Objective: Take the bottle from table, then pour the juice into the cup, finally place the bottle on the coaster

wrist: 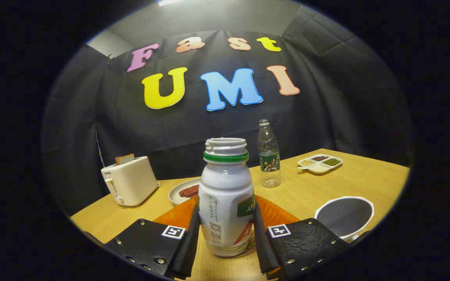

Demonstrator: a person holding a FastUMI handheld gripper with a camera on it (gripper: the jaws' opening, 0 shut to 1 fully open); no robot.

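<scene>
The gripper [227, 238] stands at the near edge of the wooden table [307, 191], its two fingers [189, 244] parted about as wide as the white juice bottle [225, 195] that stands upright between them. Both fingers lie against the bottle's lower sides, so the gripper has it clamped. The bottle has a green ring under its open, capless neck, and its base rests on a round coaster [251, 245] that peeks out at its right foot, over an orange mat [275, 214] spreading behind it to both sides. Just right of the right finger sits a white cup [344, 216] with a dark inside, close to the table's near right edge. Farther off, beyond the bottle and a little right, a clear plastic water bottle [268, 154] stands upright with open tabletop around it. Far right lies a white divided dish [320, 163] holding grains and beans. Left of the juice bottle, a white plate [184, 191] carries reddish food, and farther left a cream toaster [130, 180] with a slice of toast [125, 159] in its slot stands near the table's left edge.
</scene>
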